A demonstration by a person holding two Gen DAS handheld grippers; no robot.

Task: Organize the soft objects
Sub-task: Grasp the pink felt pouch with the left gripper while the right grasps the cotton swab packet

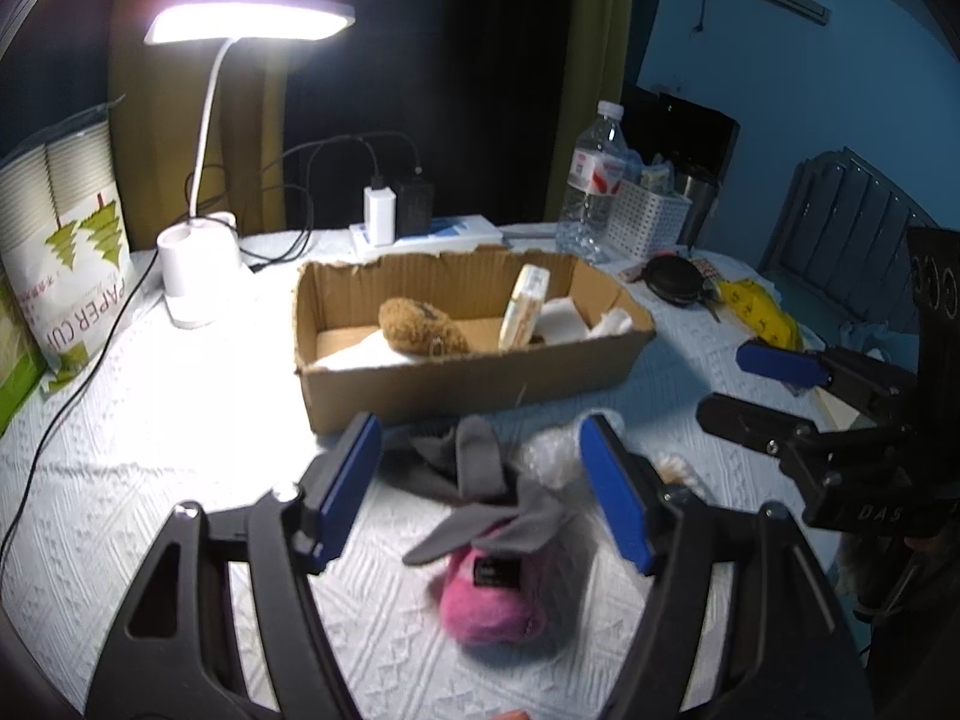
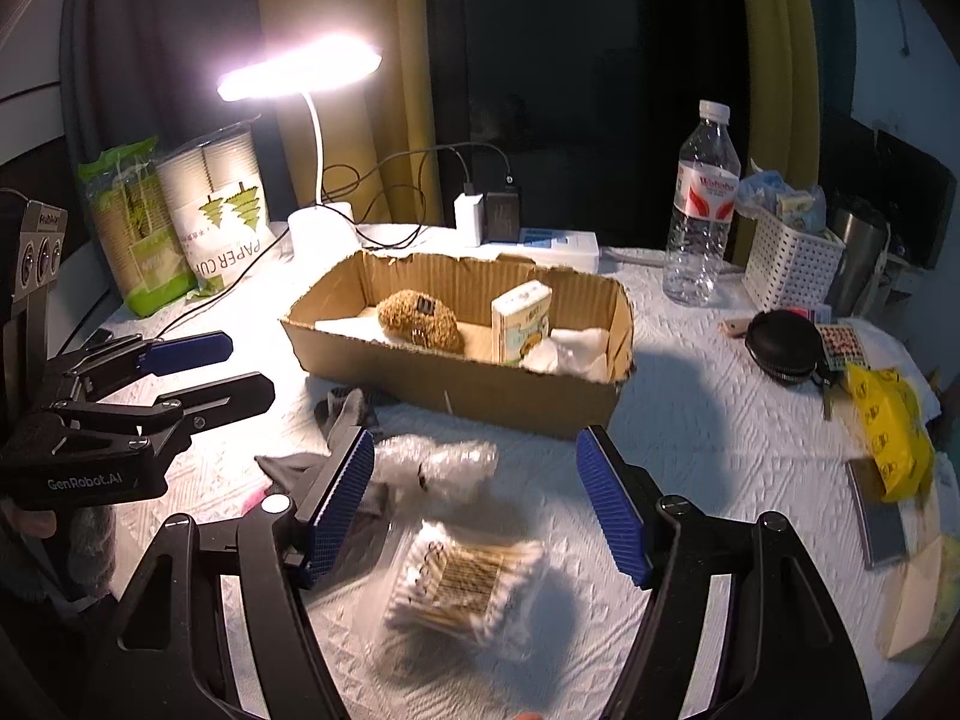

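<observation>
A pink plush toy (image 1: 492,600) lies on the white cloth with grey socks (image 1: 480,474) draped over it. My left gripper (image 1: 486,492) is open above them, one finger on each side. My right gripper (image 2: 477,501) is open over a clear pack of cotton swabs (image 2: 465,582) and a piece of bubble wrap (image 2: 441,462). A cardboard box (image 1: 468,384) holds a brown plush toy (image 1: 420,327), a tissue pack (image 1: 525,306) and white paper. The box also shows in the right wrist view (image 2: 480,390). The right gripper shows at the right of the left wrist view (image 1: 744,384).
A lit desk lamp (image 1: 198,276) and paper-cup packs (image 1: 66,252) stand at back left. A power strip with chargers (image 1: 396,210), a water bottle (image 2: 699,204), a white basket (image 2: 792,258), a black pouch (image 2: 783,345) and a yellow bag (image 2: 891,426) lie behind and right.
</observation>
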